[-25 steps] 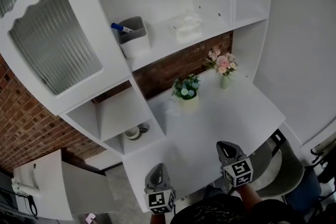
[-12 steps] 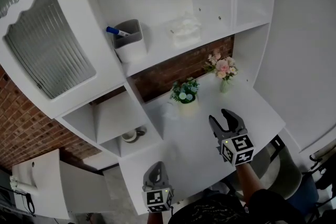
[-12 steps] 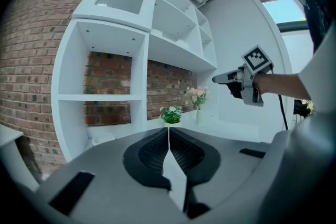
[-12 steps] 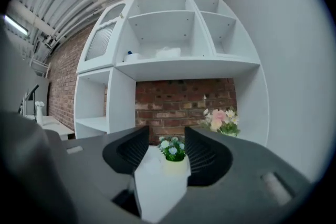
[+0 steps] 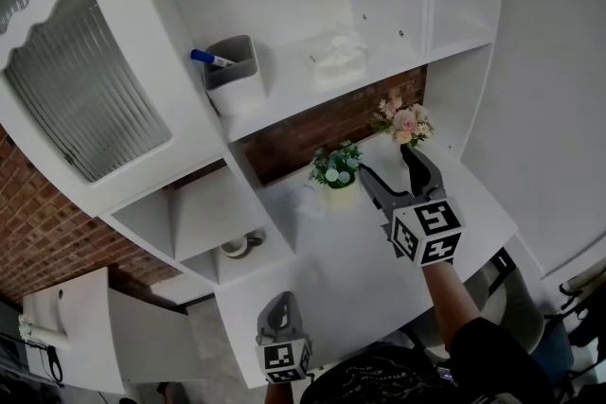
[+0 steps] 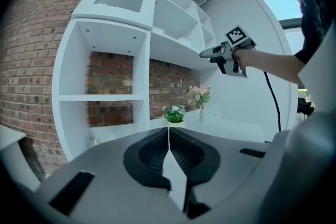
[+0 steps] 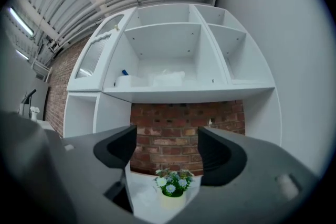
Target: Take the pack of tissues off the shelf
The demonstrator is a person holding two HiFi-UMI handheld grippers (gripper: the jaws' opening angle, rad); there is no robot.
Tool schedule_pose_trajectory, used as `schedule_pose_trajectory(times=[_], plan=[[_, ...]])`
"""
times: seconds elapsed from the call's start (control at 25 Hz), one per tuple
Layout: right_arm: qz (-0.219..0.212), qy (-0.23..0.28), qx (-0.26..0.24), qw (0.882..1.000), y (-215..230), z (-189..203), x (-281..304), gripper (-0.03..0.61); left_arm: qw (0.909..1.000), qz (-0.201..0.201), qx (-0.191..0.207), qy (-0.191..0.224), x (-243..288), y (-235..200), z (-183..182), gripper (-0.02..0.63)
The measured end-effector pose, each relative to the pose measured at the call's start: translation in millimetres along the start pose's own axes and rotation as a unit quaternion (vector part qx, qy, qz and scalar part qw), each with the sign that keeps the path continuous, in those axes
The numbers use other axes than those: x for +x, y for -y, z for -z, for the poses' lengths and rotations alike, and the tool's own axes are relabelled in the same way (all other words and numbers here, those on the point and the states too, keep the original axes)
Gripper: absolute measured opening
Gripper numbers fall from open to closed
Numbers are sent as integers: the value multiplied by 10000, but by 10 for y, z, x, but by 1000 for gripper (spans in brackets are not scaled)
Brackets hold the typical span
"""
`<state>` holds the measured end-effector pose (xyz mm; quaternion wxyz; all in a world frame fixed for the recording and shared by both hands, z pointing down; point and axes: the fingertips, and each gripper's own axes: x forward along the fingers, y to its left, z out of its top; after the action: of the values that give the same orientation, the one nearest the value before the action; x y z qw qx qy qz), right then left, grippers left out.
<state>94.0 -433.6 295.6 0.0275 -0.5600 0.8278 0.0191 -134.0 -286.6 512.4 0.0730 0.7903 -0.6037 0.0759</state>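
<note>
At the frame's bottom edge the left gripper (image 5: 281, 306) idles, jaws pressed together and empty. Mid-frame over the bench (image 5: 331, 251), the right gripper (image 5: 386, 162) points upward. Its empty jaws are opening, seemingly readying for the pack of tissues (image 5: 336, 58) on the shelf (image 5: 284, 101), upper centre.

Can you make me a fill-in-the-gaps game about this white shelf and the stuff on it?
The blue pen stands in a ___ cup. The pack of tissues lies on the shelf, to the ___ of that cup. The wall behind the pink flowers is made of ___. The left tool has its jaws ___.
Missing words: grey; right; brick; shut.
</note>
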Motion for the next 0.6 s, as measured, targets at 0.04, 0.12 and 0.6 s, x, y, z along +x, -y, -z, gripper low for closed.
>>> schedule_pose_trajectory(times=[0.04, 0.12, 0.6], plan=[[15, 51, -20, 10000, 0, -84, 37, 363, 10000, -29, 1, -10, 4, -25, 4, 12], [32, 120, -82, 9999, -5, -239, 116, 417, 10000, -77, -17, -34, 19, -61, 12, 12], [-200, 422, -49, 9989, -54, -815, 475, 476, 9994, 3, 275, -213, 106, 59, -15, 12]])
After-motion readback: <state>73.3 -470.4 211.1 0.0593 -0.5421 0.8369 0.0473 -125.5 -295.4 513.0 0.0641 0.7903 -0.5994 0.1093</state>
